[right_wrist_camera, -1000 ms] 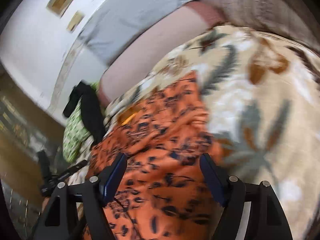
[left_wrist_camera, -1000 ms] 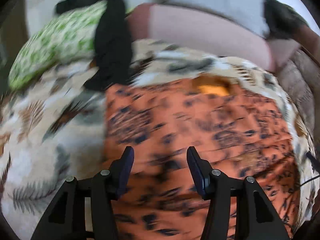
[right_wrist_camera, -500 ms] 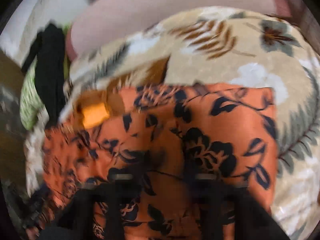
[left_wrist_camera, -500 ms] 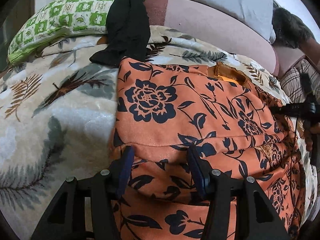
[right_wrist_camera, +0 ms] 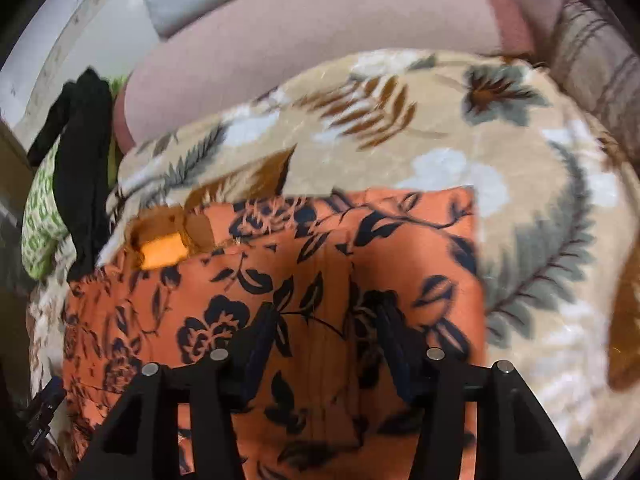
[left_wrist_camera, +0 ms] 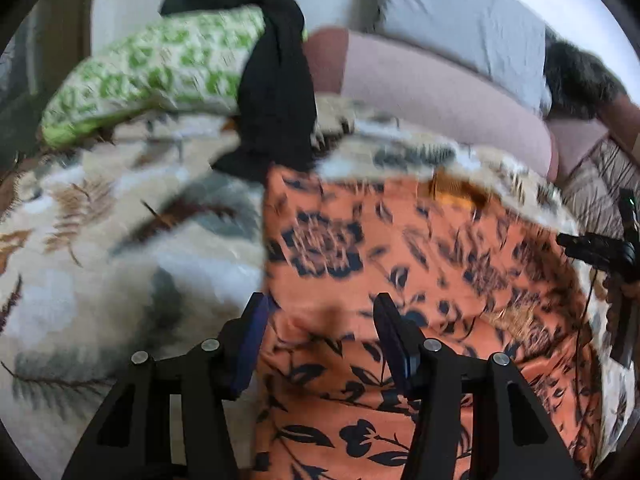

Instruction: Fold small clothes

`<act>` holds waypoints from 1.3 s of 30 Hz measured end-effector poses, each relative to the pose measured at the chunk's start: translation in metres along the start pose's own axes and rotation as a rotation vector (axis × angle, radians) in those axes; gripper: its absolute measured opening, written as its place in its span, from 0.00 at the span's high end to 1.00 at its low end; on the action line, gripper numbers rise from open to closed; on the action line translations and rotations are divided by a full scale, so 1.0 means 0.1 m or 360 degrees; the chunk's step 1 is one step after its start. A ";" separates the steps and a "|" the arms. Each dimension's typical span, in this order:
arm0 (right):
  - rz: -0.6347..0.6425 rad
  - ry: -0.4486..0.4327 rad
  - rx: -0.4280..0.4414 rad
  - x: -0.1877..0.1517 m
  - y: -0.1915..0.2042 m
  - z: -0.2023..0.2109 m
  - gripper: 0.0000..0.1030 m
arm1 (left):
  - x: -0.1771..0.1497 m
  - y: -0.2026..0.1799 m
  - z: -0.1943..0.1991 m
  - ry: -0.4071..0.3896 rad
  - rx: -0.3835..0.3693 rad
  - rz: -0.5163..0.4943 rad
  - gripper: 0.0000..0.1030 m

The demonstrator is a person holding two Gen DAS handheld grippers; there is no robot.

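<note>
An orange garment with a black flower print (left_wrist_camera: 400,264) lies spread on a beige leaf-patterned blanket (left_wrist_camera: 100,248). Its neck opening (left_wrist_camera: 452,192) points to the far side. My left gripper (left_wrist_camera: 320,316) is open and empty, low over the garment's left part near its left edge. My right gripper (right_wrist_camera: 324,328) is open and empty over the garment's (right_wrist_camera: 280,280) right part, close to the cloth. The right gripper's body also shows at the right edge of the left wrist view (left_wrist_camera: 600,248).
A black garment (left_wrist_camera: 276,92) hangs over a green-and-white patterned pillow (left_wrist_camera: 152,68) at the far left. A pink bolster (left_wrist_camera: 432,92) and a grey pillow (left_wrist_camera: 460,24) lie along the far side. The blanket also shows in the right wrist view (right_wrist_camera: 520,160).
Both grippers have shifted over the garment and stay open. The left wrist view has pulled back slightly. The right gripper has steadied over the garment's right part.
</note>
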State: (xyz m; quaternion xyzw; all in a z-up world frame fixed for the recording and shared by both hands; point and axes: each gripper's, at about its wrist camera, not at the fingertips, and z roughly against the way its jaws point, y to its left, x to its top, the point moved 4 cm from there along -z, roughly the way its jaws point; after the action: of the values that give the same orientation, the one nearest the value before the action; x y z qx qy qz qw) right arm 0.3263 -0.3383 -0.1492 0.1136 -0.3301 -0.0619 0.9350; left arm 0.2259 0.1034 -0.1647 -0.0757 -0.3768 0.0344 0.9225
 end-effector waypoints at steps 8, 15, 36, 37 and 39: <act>-0.0097 0.0323 0.0306 -0.43 0.18 -0.23 0.36 | -0.17 0.28 -0.46 0.0316 0.0187 0.0083 0.44; -0.0066 0.0208 0.0413 -0.51 0.28 0.02 0.18 | -0.20 0.36 -0.56 0.0381 0.0250 0.0076 0.41; -0.0102 -0.0831 -0.0145 -2.07 -0.66 3.82 0.22 | -1.09 0.36 2.02 -0.0091 0.0072 0.0160 0.42; -0.0077 -0.0931 -0.0183 -2.06 -0.66 4.06 0.22 | -1.06 0.35 2.18 -0.0141 0.0058 0.0165 0.42; -0.0025 -0.1183 -0.0280 -2.05 -0.56 4.63 0.22 | -0.96 0.30 2.53 -0.0280 0.0037 0.0161 0.41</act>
State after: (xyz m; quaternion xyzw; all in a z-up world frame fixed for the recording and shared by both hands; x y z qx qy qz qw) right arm -0.1278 -0.4332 0.0631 0.0053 -0.6393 -0.1343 0.7571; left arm -0.0195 0.1506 -0.0578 -0.0808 -0.4517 0.0918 0.8837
